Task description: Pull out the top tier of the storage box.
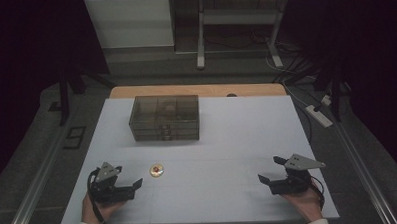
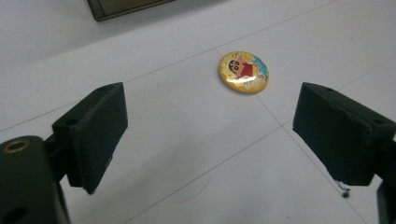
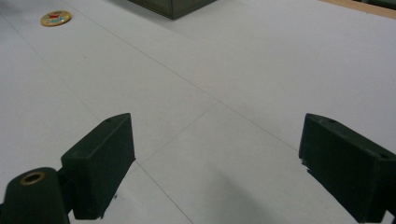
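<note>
Round badge [image 2: 243,72] just ahead of wide-spread left gripper [image 2: 210,135]

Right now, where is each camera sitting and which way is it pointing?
High view: above the person's side, looking forward and down on the table; both hands, left tongs and right tongs, badge, drawer box.
Left gripper view: rides the left tongs, open jaws framing the badge just ahead.
Right gripper view: rides the right tongs, aimed across bare table; badge far off.
All three share the badge.
</note>
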{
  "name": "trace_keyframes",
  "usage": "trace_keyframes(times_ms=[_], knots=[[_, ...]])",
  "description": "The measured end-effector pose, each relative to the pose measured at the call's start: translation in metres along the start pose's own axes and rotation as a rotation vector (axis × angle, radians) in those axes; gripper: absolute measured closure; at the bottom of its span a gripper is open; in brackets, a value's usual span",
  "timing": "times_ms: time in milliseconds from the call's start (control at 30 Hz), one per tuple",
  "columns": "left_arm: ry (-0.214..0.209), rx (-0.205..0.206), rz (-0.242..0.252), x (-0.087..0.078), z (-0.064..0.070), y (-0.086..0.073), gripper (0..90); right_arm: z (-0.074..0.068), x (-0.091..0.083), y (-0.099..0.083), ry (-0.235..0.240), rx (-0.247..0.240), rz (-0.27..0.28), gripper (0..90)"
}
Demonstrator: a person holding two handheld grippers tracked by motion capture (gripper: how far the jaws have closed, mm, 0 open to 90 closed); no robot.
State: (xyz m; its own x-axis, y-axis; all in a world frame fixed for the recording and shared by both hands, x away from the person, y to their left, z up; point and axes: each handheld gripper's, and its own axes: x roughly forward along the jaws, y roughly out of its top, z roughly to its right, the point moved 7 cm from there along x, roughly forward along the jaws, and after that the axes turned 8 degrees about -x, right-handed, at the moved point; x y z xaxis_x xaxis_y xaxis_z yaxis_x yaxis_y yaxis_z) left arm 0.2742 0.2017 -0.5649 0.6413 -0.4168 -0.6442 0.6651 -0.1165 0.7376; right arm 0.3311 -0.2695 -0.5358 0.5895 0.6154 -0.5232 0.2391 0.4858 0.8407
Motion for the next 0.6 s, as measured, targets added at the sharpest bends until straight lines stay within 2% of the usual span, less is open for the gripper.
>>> trace_keyframes(times_ms=[433, 600], knots=[[0.005, 0.009, 0.008, -0.0007, 0.0007, 0.0028, 10.7, -0.0002, -0.0005, -0.0001, -0.001, 0.001, 0.012, 10.3], [0.012, 0.021, 0.014, -0.0010, 0.0005, 0.0042, 10.7, -0.0005, 0.0017, -0.0019, 0.001, 0.002, -0.001, 10.5]])
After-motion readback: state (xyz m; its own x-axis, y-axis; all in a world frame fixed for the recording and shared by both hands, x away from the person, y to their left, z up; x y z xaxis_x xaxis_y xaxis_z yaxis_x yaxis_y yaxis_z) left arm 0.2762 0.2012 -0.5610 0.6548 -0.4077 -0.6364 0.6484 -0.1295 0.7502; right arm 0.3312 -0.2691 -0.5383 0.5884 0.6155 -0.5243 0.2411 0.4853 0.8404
